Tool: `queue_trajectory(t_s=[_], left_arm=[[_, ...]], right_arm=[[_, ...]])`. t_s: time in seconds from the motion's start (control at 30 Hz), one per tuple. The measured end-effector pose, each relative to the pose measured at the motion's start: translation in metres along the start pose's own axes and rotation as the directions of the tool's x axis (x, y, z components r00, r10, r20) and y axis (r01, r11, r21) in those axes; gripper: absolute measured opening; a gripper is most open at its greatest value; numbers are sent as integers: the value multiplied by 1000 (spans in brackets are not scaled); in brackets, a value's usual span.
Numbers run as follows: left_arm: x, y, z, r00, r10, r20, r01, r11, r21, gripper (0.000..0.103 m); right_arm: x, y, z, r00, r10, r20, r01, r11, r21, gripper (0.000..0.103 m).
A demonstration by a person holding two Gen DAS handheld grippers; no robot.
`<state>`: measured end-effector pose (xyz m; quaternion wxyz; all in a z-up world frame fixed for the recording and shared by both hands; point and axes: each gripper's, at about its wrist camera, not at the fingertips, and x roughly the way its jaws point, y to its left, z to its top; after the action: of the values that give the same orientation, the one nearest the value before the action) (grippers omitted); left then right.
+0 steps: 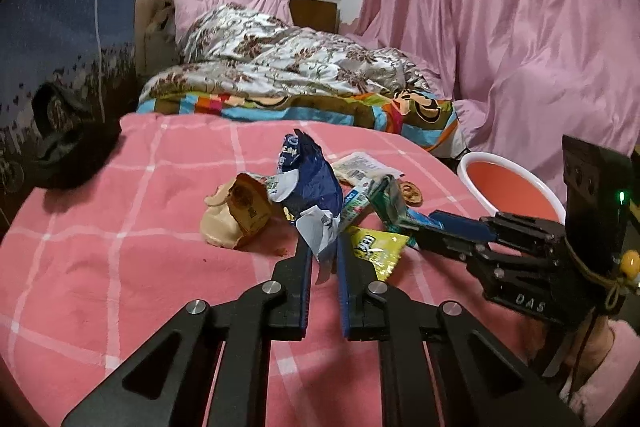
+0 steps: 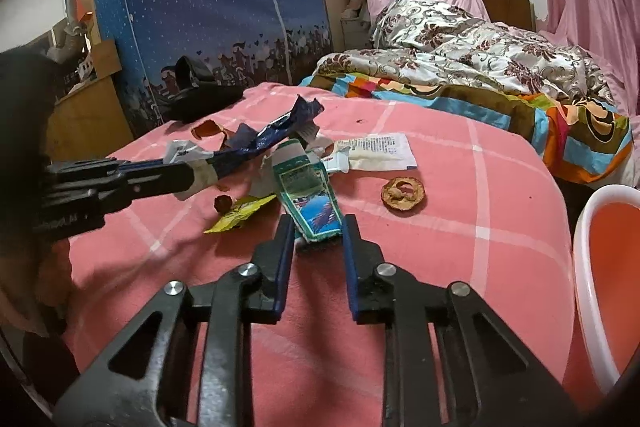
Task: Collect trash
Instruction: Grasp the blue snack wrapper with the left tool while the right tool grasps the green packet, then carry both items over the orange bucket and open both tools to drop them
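Left wrist view. The left gripper (image 1: pixel 325 259) is seen closed on the white torn end of a dark blue snack wrapper (image 1: pixel 310 183), which rises crumpled from between the two fingers. The litter is heaped on a pink checked blanket (image 1: pixel 120 227): a tan pastry wrapper (image 1: pixel 236 215) lies just left of the blue one, a yellow sachet (image 1: pixel 376 247) just right of the fingers, and a white printed packet (image 1: pixel 362 167) behind. The right gripper (image 1: pixel 404 227) enters from the right, its fingers set either side of a green carton (image 1: pixel 386 203). A white-rimmed orange bin (image 1: pixel 512 187) stands beside the blanket at right.

Right wrist view. The right gripper (image 2: pixel 317 223) is shown with the near end of the green carton (image 2: pixel 308 195) between its fingers; whether both pads press it cannot be told. The left gripper (image 2: pixel 192 175) comes in from the left, clamped on the blue wrapper (image 2: pixel 264 137). A round dried fruit slice (image 2: pixel 403 194) lies apart to the right, the yellow sachet (image 2: pixel 240 213) to the left, and the bin (image 2: pixel 608 267) at the right edge.
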<state>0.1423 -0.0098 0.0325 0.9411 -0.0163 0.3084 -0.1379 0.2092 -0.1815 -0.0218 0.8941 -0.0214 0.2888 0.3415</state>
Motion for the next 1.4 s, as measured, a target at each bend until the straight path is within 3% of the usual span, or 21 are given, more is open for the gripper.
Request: queue_trajectory(t_s=[0.33,0.53,0.63,0.87,0.97,1.1,1.2,1.4], left_arm=[[-17,-25,-3,995,-5,104,-3,997,75,8],[-21,-51,8,982,-31,187,8,993,122,8],[-21,-70,16,968,-67,242,31,988,151,8],[-6,-127,33,933,-174,314,99,965,242,8],[7,-154,43,926,-228,299,150,953,262,8],[34,-190,59,924,-299,239,234,935,265,8],[57,-211,70,926,-340,163,295,923,248,8],[106,-244,78,919,-394,-13,391,907,158,8]], right_arm=[[-31,-8,3,992,-58,112,54,998,32,27],[-60,-17,4,967,-133,216,125,991,52,27],[-82,-26,5,936,-190,296,172,981,86,27],[-141,-58,3,821,-380,427,316,924,216,27],[-159,-78,-1,779,-460,426,370,886,281,27],[-173,-107,-9,756,-532,382,400,837,375,27],[-178,-130,-17,751,-581,314,426,790,442,27],[-178,-164,-34,769,-614,178,459,724,515,28]])
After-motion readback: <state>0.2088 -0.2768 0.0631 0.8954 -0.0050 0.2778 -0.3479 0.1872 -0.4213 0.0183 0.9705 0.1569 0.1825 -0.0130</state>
